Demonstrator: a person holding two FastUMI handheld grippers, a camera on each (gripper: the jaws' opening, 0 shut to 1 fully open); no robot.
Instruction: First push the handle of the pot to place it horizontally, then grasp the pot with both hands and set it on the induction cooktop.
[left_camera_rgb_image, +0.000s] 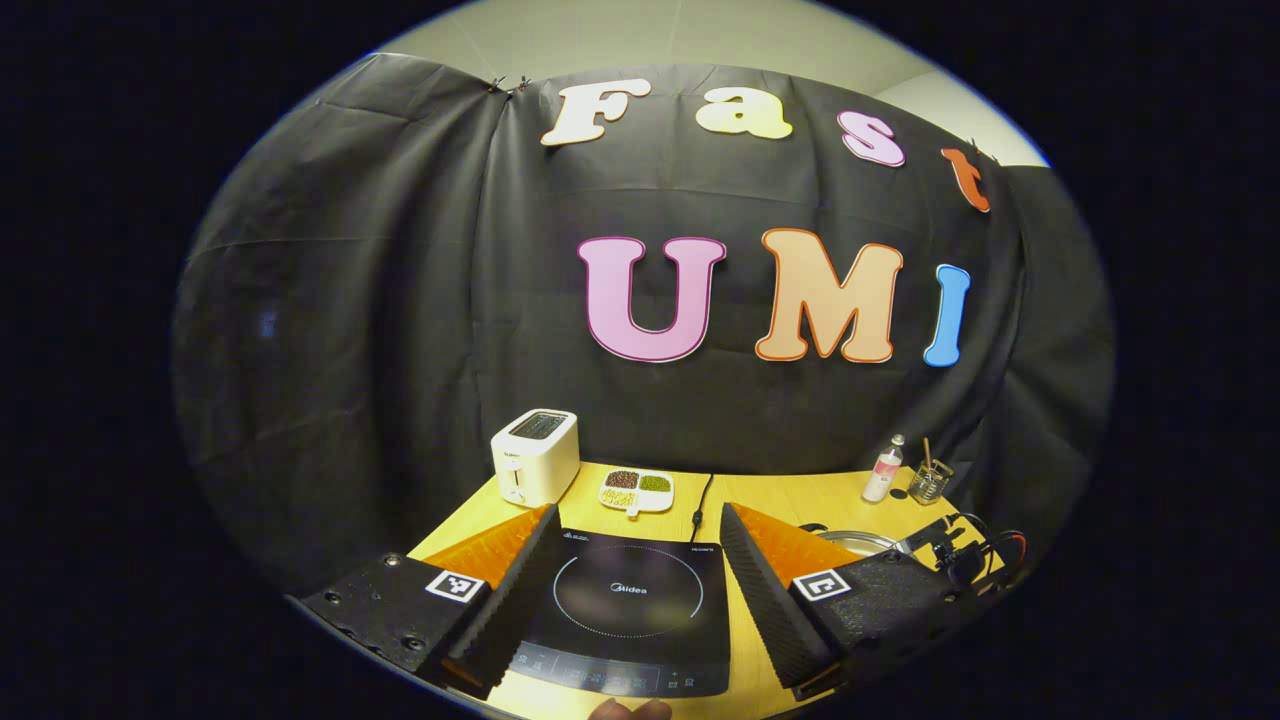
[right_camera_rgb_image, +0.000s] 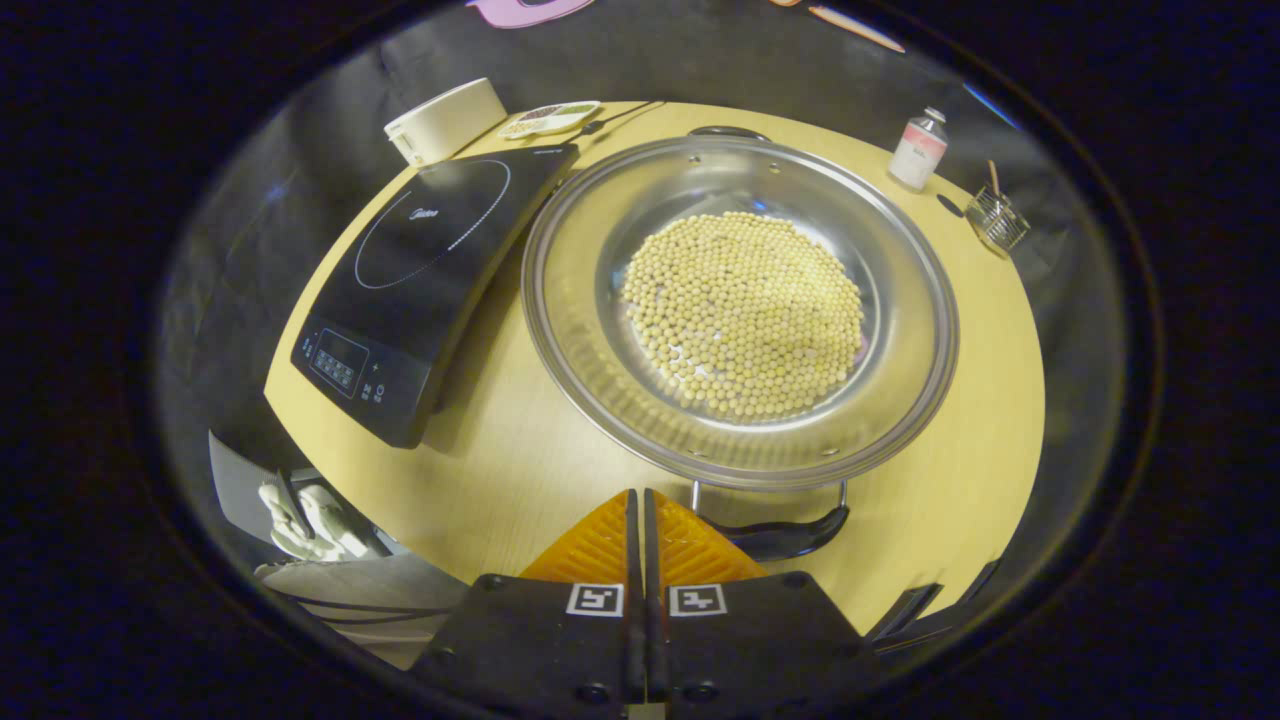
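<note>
The right tool, fingers pressed together on nothing, is hanging just beside the pot's near handle, whose bar is running left to right. The pot of beans is sitting on the table, right of the cooktop marked "Midea". The left tool is gaping wide over that cooktop.

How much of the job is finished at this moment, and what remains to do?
Nothing looks finished yet. The pot, full of yellow beans, sits on the table beside the induction cooktop, not on it. In hand: the right tongs, shut, are next to the pot's near handle, apparently for the push. The left tongs are open above the cooktop. Left: the two-handed lift onto it.
</note>
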